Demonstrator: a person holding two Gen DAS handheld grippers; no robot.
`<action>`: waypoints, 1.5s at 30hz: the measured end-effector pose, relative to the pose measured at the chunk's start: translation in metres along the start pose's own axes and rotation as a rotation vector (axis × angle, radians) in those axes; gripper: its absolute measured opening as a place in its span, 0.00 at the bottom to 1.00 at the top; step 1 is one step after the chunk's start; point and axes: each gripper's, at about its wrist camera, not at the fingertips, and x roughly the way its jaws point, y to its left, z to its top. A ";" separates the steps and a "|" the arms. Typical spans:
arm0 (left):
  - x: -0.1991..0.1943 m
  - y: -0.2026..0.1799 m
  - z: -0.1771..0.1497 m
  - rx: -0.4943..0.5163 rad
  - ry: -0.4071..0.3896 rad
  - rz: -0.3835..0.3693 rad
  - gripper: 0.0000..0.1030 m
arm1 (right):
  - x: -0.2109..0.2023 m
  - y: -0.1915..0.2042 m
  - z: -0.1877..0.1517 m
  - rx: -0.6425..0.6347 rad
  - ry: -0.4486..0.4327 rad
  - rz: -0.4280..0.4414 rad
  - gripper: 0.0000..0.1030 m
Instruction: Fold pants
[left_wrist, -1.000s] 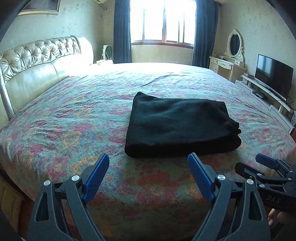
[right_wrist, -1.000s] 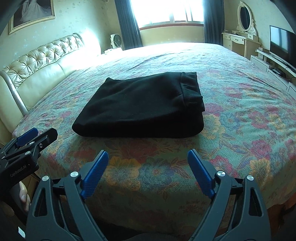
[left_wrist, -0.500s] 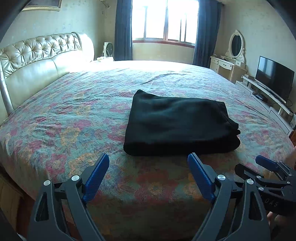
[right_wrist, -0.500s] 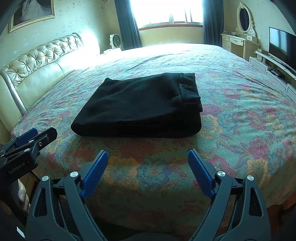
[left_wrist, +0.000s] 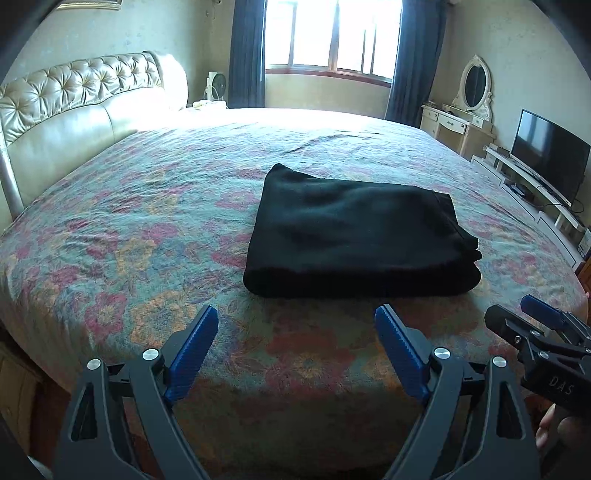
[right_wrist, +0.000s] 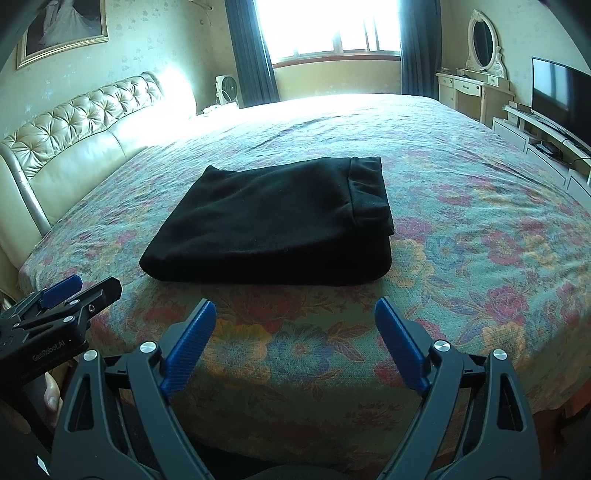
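Black pants (left_wrist: 354, 232) lie folded into a thick rectangle on the floral bedspread (left_wrist: 147, 229), the waistband end toward the right; the right wrist view shows the same pants (right_wrist: 273, 225) with the waistband on top. My left gripper (left_wrist: 297, 317) hovers over the bed's near edge, short of the pants, open with nothing between its blue pads. My right gripper (right_wrist: 295, 312) is also open and empty, short of the fold. Each gripper shows at the other view's edge: the right gripper (left_wrist: 532, 325) low right, the left gripper (right_wrist: 74, 291) low left.
A tufted cream headboard (left_wrist: 74, 99) runs along the left. A dresser with an oval mirror (left_wrist: 474, 83) and a TV (left_wrist: 550, 155) on a low stand line the right wall. A window with dark curtains (left_wrist: 332, 37) is behind the bed.
The left wrist view has tipped slightly, so the pants sit a little differently in frame. Both grippers stay open and the pants have not moved.
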 end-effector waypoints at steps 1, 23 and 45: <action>0.000 0.000 0.000 0.002 -0.002 0.003 0.83 | 0.000 0.000 0.000 0.001 0.000 0.000 0.85; 0.000 0.005 0.000 -0.012 -0.023 0.059 0.87 | 0.005 -0.005 -0.003 0.015 0.023 0.003 0.85; -0.004 -0.009 0.003 0.058 -0.008 0.004 0.87 | 0.014 -0.005 -0.011 0.028 0.052 0.008 0.85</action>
